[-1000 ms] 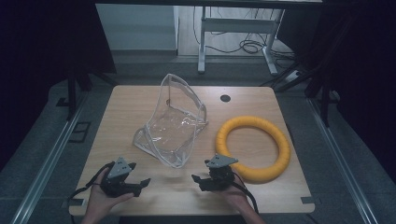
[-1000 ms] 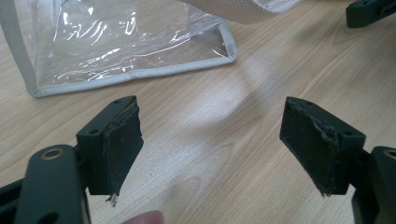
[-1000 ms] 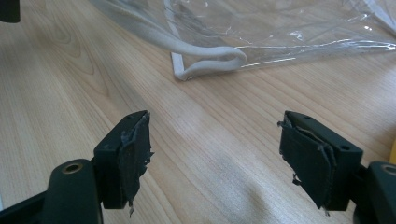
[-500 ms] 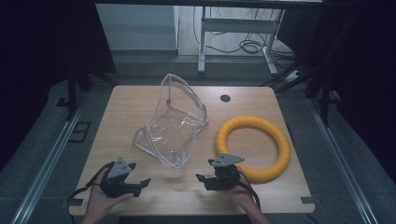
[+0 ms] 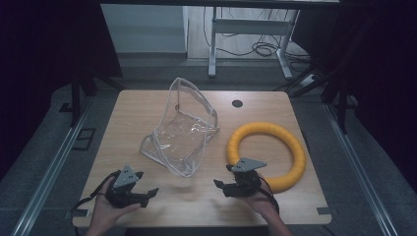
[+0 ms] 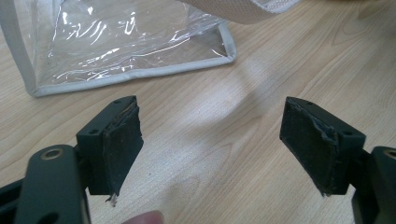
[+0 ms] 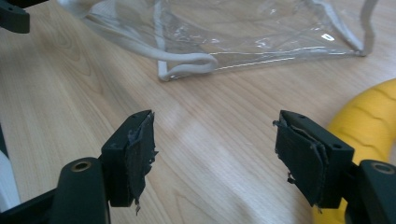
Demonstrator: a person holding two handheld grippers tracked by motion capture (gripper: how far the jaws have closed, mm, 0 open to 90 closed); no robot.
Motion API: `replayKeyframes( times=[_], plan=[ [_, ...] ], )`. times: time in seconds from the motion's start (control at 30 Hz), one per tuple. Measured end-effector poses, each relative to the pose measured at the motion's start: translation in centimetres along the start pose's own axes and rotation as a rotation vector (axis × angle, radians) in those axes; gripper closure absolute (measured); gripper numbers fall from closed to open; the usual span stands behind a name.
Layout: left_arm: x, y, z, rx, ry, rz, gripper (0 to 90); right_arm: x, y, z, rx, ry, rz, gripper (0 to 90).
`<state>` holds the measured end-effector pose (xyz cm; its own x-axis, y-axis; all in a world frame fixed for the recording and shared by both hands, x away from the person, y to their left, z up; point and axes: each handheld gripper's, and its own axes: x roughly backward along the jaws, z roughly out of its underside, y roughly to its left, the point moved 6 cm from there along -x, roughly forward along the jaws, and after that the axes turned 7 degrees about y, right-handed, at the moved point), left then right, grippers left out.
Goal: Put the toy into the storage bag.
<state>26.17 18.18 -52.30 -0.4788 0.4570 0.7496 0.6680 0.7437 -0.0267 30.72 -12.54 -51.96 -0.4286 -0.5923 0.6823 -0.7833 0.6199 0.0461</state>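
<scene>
A clear plastic bag [image 5: 184, 130] with white trim lies open in the middle of the wooden table [image 5: 290, 209]. To its right lies a yellow foam ring [image 5: 268, 152]. My left gripper [image 5: 147, 185] rests near the front edge, open and empty, its jaws toward the bag's near corner [image 6: 130, 42]. My right gripper [image 5: 222, 177] is open and empty too, just in front of the ring's near left side. In the left gripper view my gripper [image 6: 210, 105] frames bare wood. The right gripper [image 7: 214, 116] has the bag's loop handle [image 7: 187, 63] ahead and the ring [image 7: 369, 121] at the right.
A small dark round hole [image 5: 237, 103] sits near the table's far edge. Beyond the table a metal desk frame [image 5: 212, 44] and cables stand on the floor. Bare wood lies between the two grippers and left of the bag.
My right gripper has shifted a little to the right, closer to the yellow ring. The left gripper, the bag and the ring have stayed in place.
</scene>
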Motion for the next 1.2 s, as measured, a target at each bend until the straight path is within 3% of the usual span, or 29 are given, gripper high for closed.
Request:
replayKeyframes(
  times=[0.37,0.63,0.77,0.97,1.2],
  plan=[
    [0.3,0.2,-0.1,0.009,-0.006,0.002,20.6,1.7,-1.4,-0.4,0.0,-0.002,-0.004,30.1],
    [0.3,0.2,-0.1,0.008,-0.007,0.001,20.6,2.6,-3.4,-0.2,0.011,0.066,0.02,29.0],
    [0.4,0.2,-0.1,0.01,-0.008,0.001,20.6,3.1,-4.3,-0.4,0.006,0.087,0.009,27.9],
    [0.4,0.2,-0.2,0.013,-0.009,0.006,20.6,3.4,-5.0,-0.6,0.024,0.128,0.011,28.2],
    [0.5,0.2,-0.2,0.012,-0.009,0.006,20.6,3.2,-5.7,-0.5,0.055,0.212,0.011,28.6]
  ],
)
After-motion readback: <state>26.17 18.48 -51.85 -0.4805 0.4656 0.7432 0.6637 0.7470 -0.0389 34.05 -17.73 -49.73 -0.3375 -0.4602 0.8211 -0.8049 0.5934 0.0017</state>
